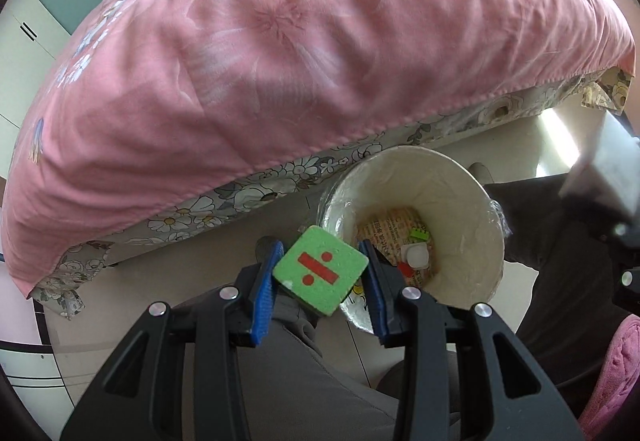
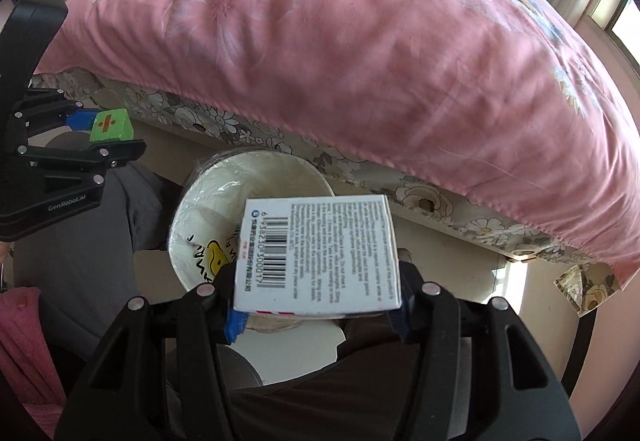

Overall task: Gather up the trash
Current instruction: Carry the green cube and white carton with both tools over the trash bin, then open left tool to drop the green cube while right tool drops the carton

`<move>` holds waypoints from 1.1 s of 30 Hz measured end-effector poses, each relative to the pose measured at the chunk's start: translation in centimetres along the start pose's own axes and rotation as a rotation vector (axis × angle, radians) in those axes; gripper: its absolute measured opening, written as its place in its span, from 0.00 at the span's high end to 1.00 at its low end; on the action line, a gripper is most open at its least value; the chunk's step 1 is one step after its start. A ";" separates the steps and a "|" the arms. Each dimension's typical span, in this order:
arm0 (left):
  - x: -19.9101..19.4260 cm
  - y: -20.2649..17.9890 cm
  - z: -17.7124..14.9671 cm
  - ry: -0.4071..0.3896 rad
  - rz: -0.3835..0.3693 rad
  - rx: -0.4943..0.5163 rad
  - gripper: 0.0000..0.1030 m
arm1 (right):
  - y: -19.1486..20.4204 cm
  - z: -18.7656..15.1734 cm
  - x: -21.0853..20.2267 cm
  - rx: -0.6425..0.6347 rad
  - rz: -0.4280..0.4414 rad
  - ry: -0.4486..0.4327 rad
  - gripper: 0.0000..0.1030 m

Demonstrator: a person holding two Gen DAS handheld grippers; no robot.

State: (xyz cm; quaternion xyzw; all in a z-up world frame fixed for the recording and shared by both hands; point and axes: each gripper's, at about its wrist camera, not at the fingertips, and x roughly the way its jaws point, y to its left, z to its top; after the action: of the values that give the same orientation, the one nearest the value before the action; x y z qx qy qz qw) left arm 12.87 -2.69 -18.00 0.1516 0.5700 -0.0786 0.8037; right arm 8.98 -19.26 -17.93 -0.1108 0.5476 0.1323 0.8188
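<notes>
The left claw (image 1: 320, 277) grips a green foam block (image 1: 320, 270) just beside the lined white bin's (image 1: 460, 209) rim, the right claw (image 2: 318, 305) clamps a white carton (image 2: 320, 253) above the bin, near the pink-quilted bed (image 1: 280, 41)

A home bedroom — a bed under a pink floral quilt (image 1: 304, 53) fills the frame, wardrobe doors (image 1: 24, 37) at far left.

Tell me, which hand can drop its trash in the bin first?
Probably the right. Its box hangs over the bin opening, while the left gripper holds the green block just outside the bin's rim.
</notes>
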 end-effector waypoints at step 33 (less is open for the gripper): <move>16.9 -1.0 0.2 0.330 -0.154 -0.166 0.60 | 1.6 -1.4 19.7 0.160 0.190 0.429 0.46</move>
State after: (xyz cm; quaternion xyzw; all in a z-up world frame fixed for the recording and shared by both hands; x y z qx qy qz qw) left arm 18.48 -2.94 -33.93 0.0519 0.7085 -0.0665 0.7006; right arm 14.47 -16.34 -36.75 -0.0189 0.7257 0.1384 0.6737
